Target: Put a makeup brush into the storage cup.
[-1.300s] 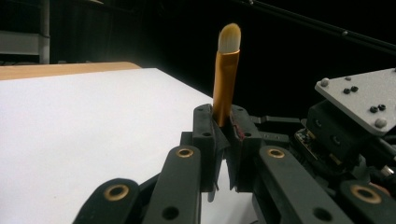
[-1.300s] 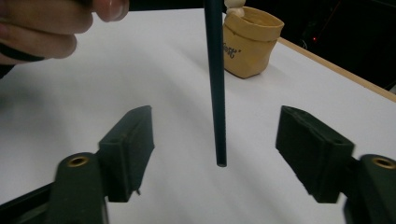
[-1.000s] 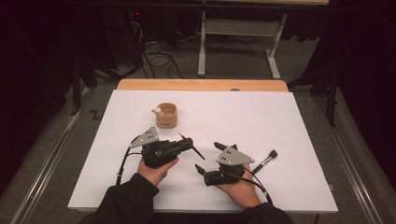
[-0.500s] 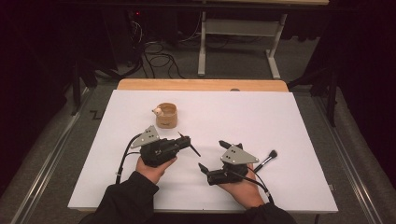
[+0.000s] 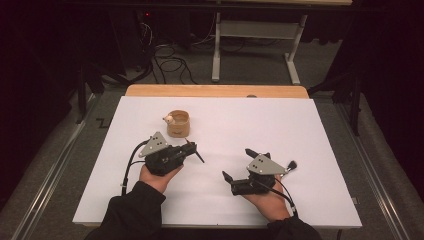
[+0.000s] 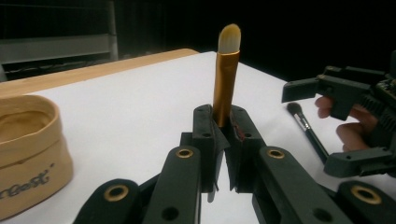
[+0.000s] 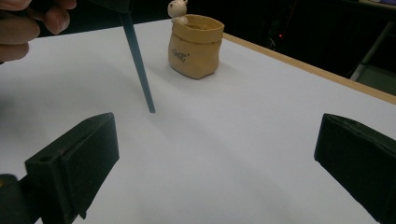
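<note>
Two grippers hover low over the table: the left gripper clamps a gold brush near the pot; the right gripper gapes wide, holding nothing.

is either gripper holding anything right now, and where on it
The left gripper is shut on a makeup brush with a gold ferrule and pale bristles, gripped at the base of the ferrule. The right gripper is open, holding nothing.

Bystanders on and past the table
A tan pot stands on the white sheet; a black brush lies well to its right; cables sprawl on the floor beyond.
</note>
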{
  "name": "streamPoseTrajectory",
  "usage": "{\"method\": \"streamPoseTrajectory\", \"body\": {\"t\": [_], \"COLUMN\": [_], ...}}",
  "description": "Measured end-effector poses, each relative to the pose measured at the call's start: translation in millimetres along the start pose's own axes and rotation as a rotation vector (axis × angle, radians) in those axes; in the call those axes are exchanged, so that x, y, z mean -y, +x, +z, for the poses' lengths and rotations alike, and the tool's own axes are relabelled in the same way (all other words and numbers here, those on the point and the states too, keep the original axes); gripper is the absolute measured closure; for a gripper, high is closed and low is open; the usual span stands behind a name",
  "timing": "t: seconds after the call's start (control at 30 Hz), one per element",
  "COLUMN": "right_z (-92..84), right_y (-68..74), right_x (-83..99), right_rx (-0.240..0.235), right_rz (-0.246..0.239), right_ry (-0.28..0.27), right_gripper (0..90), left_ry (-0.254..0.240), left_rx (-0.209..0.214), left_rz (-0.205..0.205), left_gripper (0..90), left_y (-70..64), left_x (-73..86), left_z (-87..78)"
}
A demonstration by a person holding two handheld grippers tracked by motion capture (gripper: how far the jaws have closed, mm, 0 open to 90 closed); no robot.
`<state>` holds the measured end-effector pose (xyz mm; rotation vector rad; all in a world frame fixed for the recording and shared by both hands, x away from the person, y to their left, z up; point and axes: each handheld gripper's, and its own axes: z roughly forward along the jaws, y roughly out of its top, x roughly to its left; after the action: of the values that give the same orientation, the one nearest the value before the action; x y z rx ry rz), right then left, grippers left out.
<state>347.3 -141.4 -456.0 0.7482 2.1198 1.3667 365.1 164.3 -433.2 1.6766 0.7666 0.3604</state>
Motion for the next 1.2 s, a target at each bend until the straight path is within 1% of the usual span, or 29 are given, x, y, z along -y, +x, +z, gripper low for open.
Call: {"method": "streamPoseTrajectory", "body": {"t": [0.1, 0.23, 0.47, 0.63, 0.87, 1.0, 1.13, 1.2], "right_z": [-0.9, -1.4, -5.0, -9.4, -13.9, -15.8, -16.1, -16.4], "right_y": [-2.6, -4.2, -8.7, -13.0, -19.4, -23.3, -27.4, -29.5], "right_x": [0.6, 1.2, 4.1, 6.2, 7.8, 7.9, 9.8, 11.3], "right_rx": [0.009, 0.009, 0.025, 0.038, 0.054, 0.060, 0.061, 0.067], "right_rz": [0.005, 0.003, 0.011, 0.021, 0.032, 0.044, 0.051, 0.057], "right_ry": [0.001, 0.003, 0.007, 0.004, 0.003, -0.005, 0.010, 0.012], "right_gripper": [0.4, 0.4, 0.4, 0.4, 0.4, 0.4, 0.4, 0.4], "left_ry": [0.022, 0.041, 0.062, 0.067, 0.066, 0.074, 0.066, 0.059], "left_rx": [-0.036, -0.071, -0.111, -0.140, -0.171, -0.200, -0.229, -0.227], "left_rz": [0.003, 0.014, 0.028, 0.025, 0.003, 0.009, 0.010, -0.002], "left_gripper": [83.3, 83.3, 83.3, 83.2, 83.3, 83.3, 83.3, 83.3], "left_y": [3.7, 7.2, 11.9, 17.2, 26.7, 30.0, 34.7, 36.4], "left_x": [0.0, 0.5, -0.4, -1.7, -2.5, -2.6, -3.8, -3.7], "left_z": [-0.9, -2.1, -3.8, -9.4, -19.8, -25.9, -31.9, -33.6]}}
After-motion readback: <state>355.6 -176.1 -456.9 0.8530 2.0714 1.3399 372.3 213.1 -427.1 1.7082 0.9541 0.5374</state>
